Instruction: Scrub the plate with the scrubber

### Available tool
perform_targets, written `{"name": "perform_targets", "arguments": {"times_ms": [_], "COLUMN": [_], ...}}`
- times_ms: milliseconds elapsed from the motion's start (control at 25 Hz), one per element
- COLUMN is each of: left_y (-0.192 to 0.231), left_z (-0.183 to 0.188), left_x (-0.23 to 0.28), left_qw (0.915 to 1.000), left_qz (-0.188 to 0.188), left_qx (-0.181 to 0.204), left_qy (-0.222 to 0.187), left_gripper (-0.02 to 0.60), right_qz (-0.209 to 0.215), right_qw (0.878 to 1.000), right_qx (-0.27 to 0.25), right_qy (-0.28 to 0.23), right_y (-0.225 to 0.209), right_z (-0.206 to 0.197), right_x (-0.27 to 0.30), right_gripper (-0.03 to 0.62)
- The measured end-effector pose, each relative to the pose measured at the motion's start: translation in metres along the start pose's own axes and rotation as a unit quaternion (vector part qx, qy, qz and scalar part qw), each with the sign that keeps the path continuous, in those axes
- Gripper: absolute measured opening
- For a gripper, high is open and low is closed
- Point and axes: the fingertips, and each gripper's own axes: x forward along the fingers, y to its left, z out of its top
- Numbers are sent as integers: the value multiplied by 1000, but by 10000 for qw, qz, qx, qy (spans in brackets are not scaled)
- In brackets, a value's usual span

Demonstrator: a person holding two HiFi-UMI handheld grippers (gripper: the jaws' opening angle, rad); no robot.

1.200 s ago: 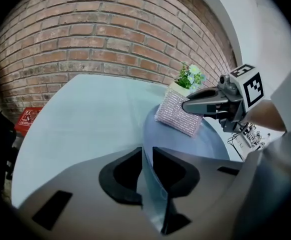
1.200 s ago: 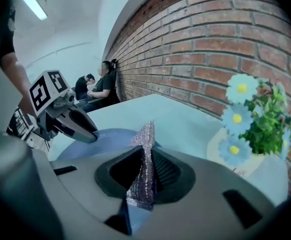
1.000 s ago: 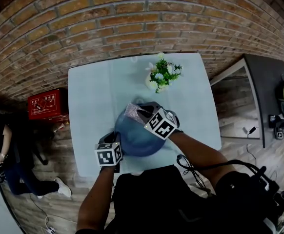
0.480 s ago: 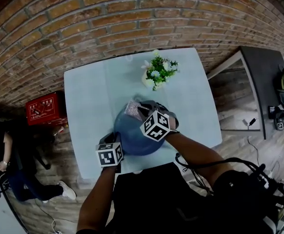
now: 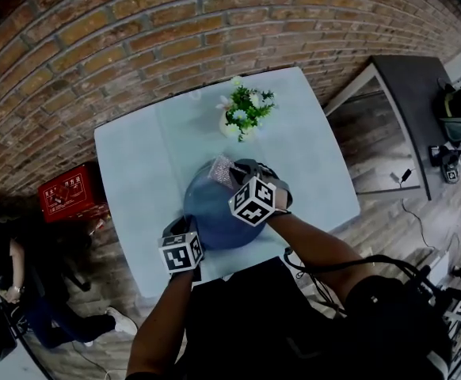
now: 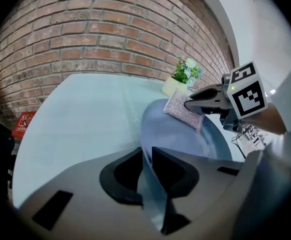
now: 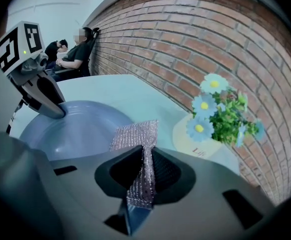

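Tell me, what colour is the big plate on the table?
The plate is blue, a soft greyish blue. It shows best in the left gripper view.

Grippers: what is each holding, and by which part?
Left gripper holds the blue plate by its near rim, jaws just eased slightly wider; right gripper pinches the scrubber by one edge.

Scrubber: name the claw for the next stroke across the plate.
Right claw: shut on the scrubber at the plate's far rim. The left claw, jaws just eased wider, holds the near rim.
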Motion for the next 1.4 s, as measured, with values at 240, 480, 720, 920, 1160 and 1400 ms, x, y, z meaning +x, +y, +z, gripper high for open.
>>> {"name": "perform_targets", "arguments": {"times_ms": [240,480,720,920,1160,1400], "left_y": [0,0,-1,-4,-4,-5], "left_z": [-1,-1,0,1,1,1], "left_x": [0,1,2,1,3,3], "left_qw": [9999,9998,9994,9985,9975,9963], "left_qz": [-32,-173,-299,-434,-613,-749], "left_qx": [94,109,161,347,350,429], "left_qy": [22,36,12,0,-24,-9], "left_gripper": [71,75,81,83,88,95], "right_qz": [-407,-751,-1027,-1216,-1421,-1575], "right_qw": [9984,9927,9864,9802,9657,9497], "right_qx": [210,762,1076,1330,1973,2561], "right_qy": [321,556,696,818,915,872], "right_y": [-10,-16,-15,-13,-5,4], "right_z": [-17,-37,-53,-62,-78,-91], "right_x": [-8,-20,-31,-39,-51,-66], "right_gripper": [69,69,69,69,69,69]}}
